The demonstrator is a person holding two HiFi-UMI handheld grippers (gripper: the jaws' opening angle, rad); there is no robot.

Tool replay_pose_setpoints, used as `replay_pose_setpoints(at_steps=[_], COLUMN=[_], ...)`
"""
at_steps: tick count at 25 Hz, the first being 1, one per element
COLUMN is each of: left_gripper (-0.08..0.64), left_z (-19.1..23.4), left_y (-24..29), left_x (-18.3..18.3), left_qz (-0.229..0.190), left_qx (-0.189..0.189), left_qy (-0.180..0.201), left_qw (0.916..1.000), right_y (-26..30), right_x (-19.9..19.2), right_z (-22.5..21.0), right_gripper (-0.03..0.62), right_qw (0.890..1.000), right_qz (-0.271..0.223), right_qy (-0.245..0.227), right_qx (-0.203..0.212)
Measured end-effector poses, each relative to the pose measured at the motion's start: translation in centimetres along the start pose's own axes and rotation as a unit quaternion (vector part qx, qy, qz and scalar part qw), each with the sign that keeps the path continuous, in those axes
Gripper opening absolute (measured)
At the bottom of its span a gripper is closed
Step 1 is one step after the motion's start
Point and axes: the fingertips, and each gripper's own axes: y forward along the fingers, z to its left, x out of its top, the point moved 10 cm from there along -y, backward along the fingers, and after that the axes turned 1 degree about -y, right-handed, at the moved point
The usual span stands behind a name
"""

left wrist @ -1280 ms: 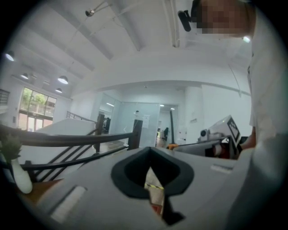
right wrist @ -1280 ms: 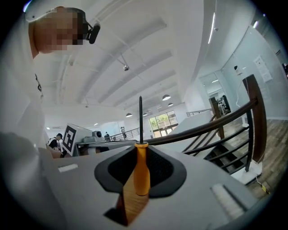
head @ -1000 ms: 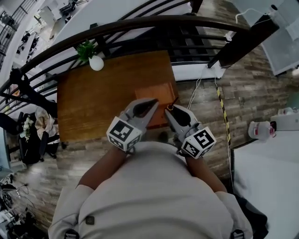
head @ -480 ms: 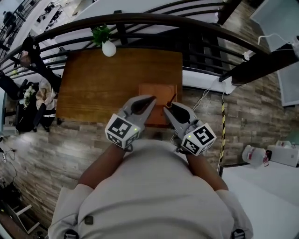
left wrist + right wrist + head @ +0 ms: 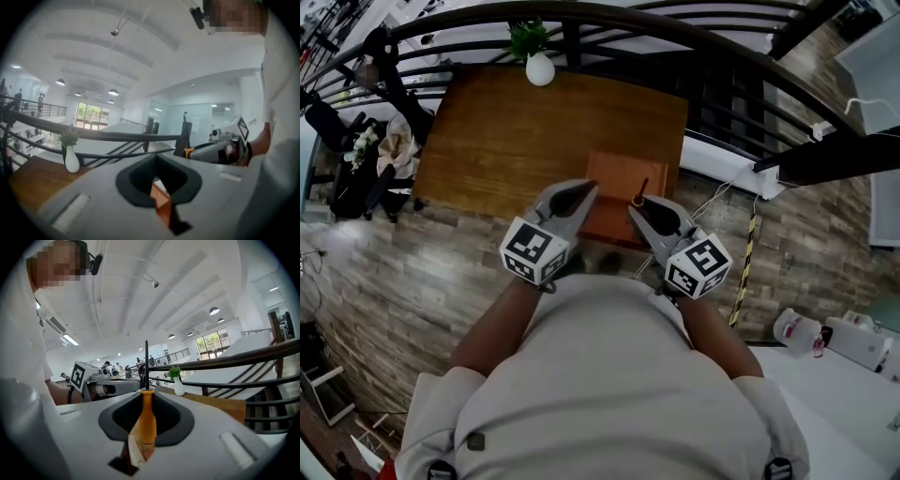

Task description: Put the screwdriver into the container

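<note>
**A:** The table (image 5: 487, 141) is spreading out ahead of both jaws, with the container (image 5: 614, 178) sitting just beyond their tips. We're watching the carrying step, I'd say.

**B:** The right gripper (image 5: 637, 208) is clamping the screwdriver (image 5: 147, 420) upright between its jaws, and the left gripper (image 5: 584, 187) is riding closed and empty. Next, it's needing lowering over the container, then letting go.
</note>
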Motion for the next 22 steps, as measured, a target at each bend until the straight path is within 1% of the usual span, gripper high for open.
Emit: replay_pose_setpoints(at_steps=[6,14,19,22], left_gripper=[0.005,0.005,0.005,0.005], left_z=[1.1,2.0,2.4,2.6], left_y=[0.4,1.7,2.3,2.5], left_x=[-2.2,-5.4,-6.7,-7.1], left_qz=[0.023,0.065,0.079,0.084], left_qx=[0.009,0.007,0.004,0.0], left_qy=[-0.01,-0.015,-0.021,-0.022], left_qw=[0.9996,0.9978,0.9966,0.9962], right_y=[1.3,2.2,2.8,3.2], right_x=[-1.9,-4.6,-6.5,-7.6], right_z=[-1.3,-2.5,-3.3,-3.7], right_gripper=[0.078,0.077,0.078,0.078], right_qw=[0.999,0.997,0.995,0.993], right_qz=[0.036,0.081,0.104,0.118], right_qy=[-0.004,-0.009,0.008,0.01], right_qx=[0.007,0.006,0.009,0.009])
